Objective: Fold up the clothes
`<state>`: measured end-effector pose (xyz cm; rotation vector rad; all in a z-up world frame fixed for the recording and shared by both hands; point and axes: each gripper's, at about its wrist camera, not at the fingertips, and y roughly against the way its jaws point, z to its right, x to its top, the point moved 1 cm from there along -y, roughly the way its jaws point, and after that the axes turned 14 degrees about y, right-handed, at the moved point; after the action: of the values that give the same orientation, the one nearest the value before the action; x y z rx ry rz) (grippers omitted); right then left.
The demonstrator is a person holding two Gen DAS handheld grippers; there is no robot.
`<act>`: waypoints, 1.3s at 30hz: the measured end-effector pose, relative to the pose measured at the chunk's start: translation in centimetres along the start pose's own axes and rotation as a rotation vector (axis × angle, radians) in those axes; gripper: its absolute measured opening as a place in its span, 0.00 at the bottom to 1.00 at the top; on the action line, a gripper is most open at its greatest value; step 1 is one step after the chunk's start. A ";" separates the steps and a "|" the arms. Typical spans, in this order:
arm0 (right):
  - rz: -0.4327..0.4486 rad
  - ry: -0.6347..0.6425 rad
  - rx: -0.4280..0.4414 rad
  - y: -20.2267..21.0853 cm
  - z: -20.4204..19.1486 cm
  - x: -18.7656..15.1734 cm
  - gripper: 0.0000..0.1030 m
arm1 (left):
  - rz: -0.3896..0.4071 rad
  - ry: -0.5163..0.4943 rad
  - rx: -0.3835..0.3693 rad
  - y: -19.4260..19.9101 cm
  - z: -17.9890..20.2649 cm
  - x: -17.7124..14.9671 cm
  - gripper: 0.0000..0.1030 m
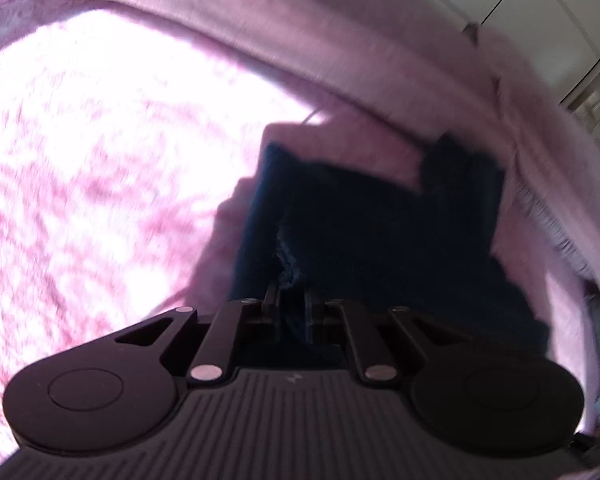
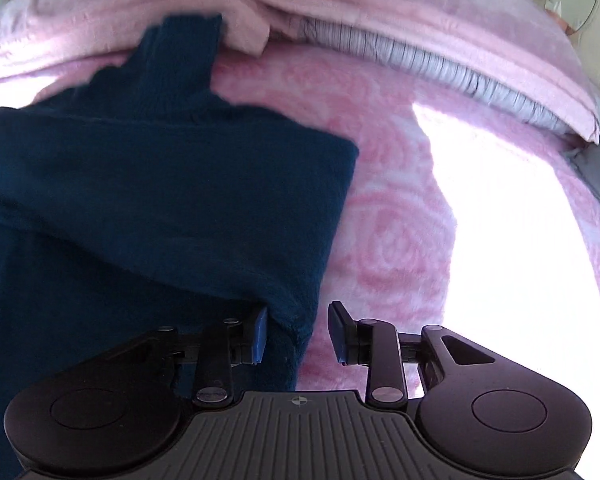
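Note:
A dark blue knitted sweater (image 2: pixel 152 184) lies on a pink rose-patterned bedspread (image 2: pixel 384 220), its ribbed collar (image 2: pixel 180 56) pointing toward the pillows. My right gripper (image 2: pixel 298 330) is open, and a corner of the sweater's edge lies between its blue pads (image 2: pixel 260 336). In the blurred left wrist view the same sweater (image 1: pixel 364 232) looks almost black. My left gripper (image 1: pixel 292 294) is shut on a bunched fold of it (image 1: pixel 286 260), lifted off the bed.
Pink pillows (image 2: pixel 340 4) and a folded pink blanket (image 2: pixel 240 20) line the far edge of the bed, with a grey ruffled trim (image 2: pixel 440 64) below them. Bright sunlight (image 2: pixel 512 232) falls on the bedspread. White cupboard doors (image 1: pixel 540 4) stand beyond the bed.

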<state>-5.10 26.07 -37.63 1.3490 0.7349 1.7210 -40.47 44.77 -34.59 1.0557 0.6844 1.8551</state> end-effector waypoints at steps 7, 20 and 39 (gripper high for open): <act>-0.044 0.010 0.040 1.8 1.2 0.6 0.31 | 0.069 -0.089 0.019 2.4 1.9 0.3 0.09; 0.038 -0.200 0.238 -1.3 3.6 4.2 0.32 | -0.106 -0.293 0.069 -3.5 5.4 -2.1 0.06; 0.177 -0.293 0.562 -12.9 9.6 24.0 0.59 | -0.276 -0.265 -0.181 -20.8 19.2 10.4 0.40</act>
<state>4.88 52.96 -34.03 2.0510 0.9933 1.4492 -17.81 64.53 -37.24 1.0096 0.4694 1.4775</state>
